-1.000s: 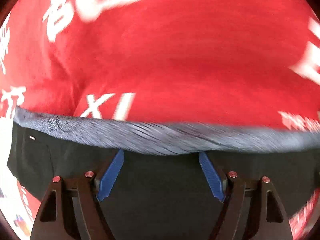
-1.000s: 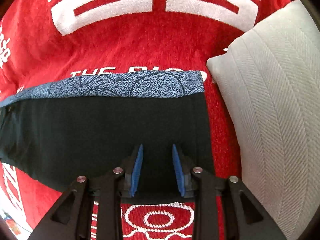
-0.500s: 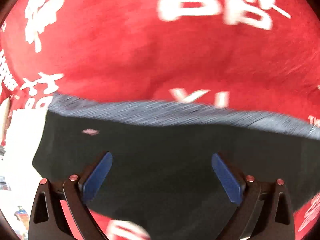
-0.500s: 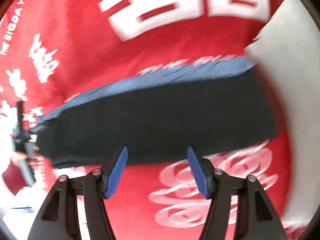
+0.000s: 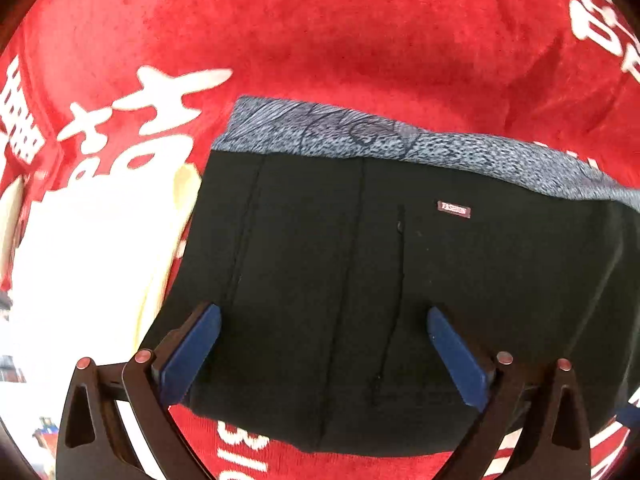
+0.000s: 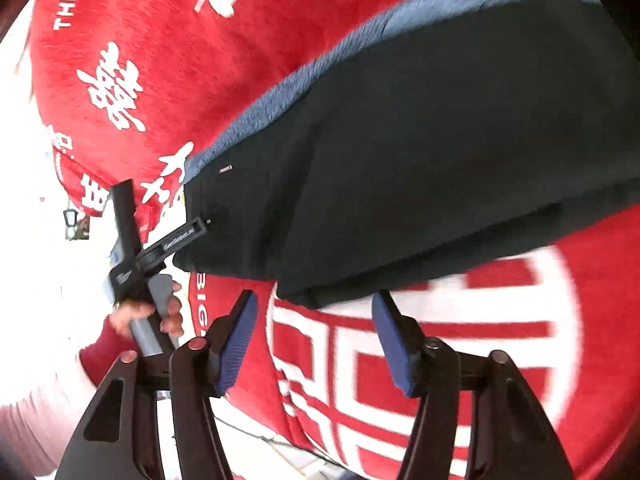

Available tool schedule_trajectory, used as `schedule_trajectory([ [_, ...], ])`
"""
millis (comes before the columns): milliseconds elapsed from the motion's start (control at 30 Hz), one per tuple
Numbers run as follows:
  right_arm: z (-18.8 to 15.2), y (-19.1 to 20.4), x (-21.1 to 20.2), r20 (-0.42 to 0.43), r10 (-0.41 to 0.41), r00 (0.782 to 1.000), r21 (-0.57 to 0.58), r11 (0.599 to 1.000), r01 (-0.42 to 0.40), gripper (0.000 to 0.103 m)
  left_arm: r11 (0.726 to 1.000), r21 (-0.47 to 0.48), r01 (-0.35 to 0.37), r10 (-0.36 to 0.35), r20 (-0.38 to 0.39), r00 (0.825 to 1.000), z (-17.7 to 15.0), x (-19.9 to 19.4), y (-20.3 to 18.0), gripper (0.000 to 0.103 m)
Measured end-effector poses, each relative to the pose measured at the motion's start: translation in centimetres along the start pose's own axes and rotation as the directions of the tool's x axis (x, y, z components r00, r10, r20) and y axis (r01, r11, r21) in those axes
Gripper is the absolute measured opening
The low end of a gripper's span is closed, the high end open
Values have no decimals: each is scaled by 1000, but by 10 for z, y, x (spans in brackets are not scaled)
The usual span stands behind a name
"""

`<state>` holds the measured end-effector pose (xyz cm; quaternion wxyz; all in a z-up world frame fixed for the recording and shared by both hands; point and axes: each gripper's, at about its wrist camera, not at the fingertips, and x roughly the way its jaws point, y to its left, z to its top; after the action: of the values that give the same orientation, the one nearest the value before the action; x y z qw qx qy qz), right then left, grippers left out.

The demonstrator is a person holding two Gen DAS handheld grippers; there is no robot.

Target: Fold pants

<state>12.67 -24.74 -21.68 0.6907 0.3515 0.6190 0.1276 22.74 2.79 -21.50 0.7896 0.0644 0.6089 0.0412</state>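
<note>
The left gripper (image 5: pixel 322 354) hangs over the folded black pants (image 5: pixel 360 280), which lie flat on a red blanket (image 5: pixel 320 40) printed with white characters. Its jaws have just been opening and stand wide apart, the blue fingers (image 5: pixel 192 356) touching nothing. The dark cloth fills the gap between them and runs on ahead of the tips to a blue-grey patterned band (image 5: pixel 400 136) along the far edge. A small label (image 5: pixel 454 209) sits ahead and right of the right finger.

The right gripper (image 6: pixel 314 340) is also open, its jaws having just eased in a little, with nothing between them but the red blanket's white pattern. The pants lie just ahead of its fingertips, apparently clear of them, though this view is blurred. Left of its left finger, a person's hand (image 6: pixel 148 316) in a dark red sleeve (image 6: pixel 100 356) holds the other gripper's handle.
</note>
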Motion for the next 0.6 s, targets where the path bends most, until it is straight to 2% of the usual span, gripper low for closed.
schedule_trajectory([
  [100,10,-3,8,34,-2,999,35,999,1,61,999,-6,48,-48,17,999,-4,1,2,103],
  [133,11,-1,8,52,30,998,31,999,-31,61,998,-4,56,-56,22,998,-6,3,5,103],
  [267,17,-6,8,81,55,995,97,993,-63,61,998,2,57,-58,40,998,-7,9,10,103],
  [300,21,-7,11,87,66,994,132,988,-77,54,998,4,57,-57,40,998,-6,8,9,103],
  [333,25,-7,16,92,71,993,164,983,-86,26,998,5,59,-59,36,998,-4,9,10,103],
  [367,29,-8,17,88,47,995,194,979,-64,10,998,6,61,-61,27,998,-2,9,11,103],
  [400,32,-11,16,81,17,997,221,975,-35,9,998,11,61,-61,17,998,-1,7,9,103],
  [467,26,-9,7,103,24,994,239,970,-49,8,998,36,55,-55,9,998,-2,2,6,103],
  [533,13,1,0,117,-39,992,176,984,18,7,997,58,60,-61,21,998,-6,4,7,103],
  [600,2,-8,10,83,-81,993,180,982,65,5,996,62,63,-66,44,997,-9,6,8,103],
])
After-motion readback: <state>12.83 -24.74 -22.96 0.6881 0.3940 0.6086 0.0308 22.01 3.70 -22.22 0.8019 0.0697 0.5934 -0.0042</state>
